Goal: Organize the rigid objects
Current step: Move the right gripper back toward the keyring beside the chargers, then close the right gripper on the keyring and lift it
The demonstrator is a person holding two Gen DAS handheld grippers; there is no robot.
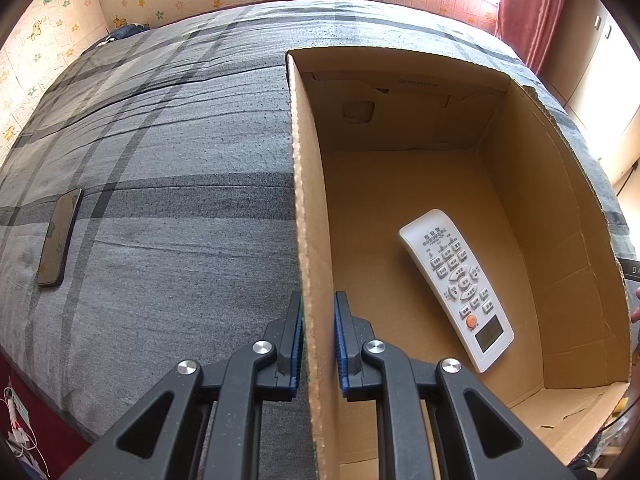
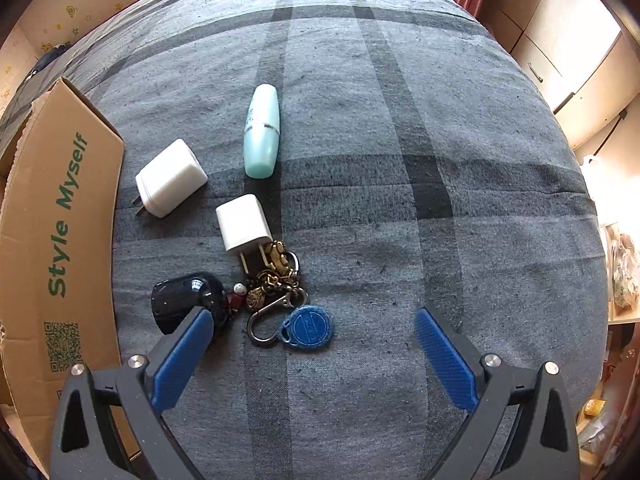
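Note:
My left gripper (image 1: 319,300) is shut on the left wall of an open cardboard box (image 1: 310,184), one finger outside and one inside. A white remote control (image 1: 458,286) lies on the box floor. My right gripper (image 2: 314,322) is wide open and empty, just above the bed. Between and ahead of its fingers lie a key bunch with a blue tag (image 2: 306,326) and a black car key fob (image 2: 186,298), a small white charger (image 2: 244,224), a larger white charger (image 2: 170,178) and a pale green bottle (image 2: 262,132). The box's outer side (image 2: 60,240) stands at the left.
Everything rests on a bed with a grey checked cover (image 2: 400,160). A phone (image 1: 60,238) lies on the cover far left of the box. A red curtain (image 1: 532,8) and cabinets stand beyond the bed's right side.

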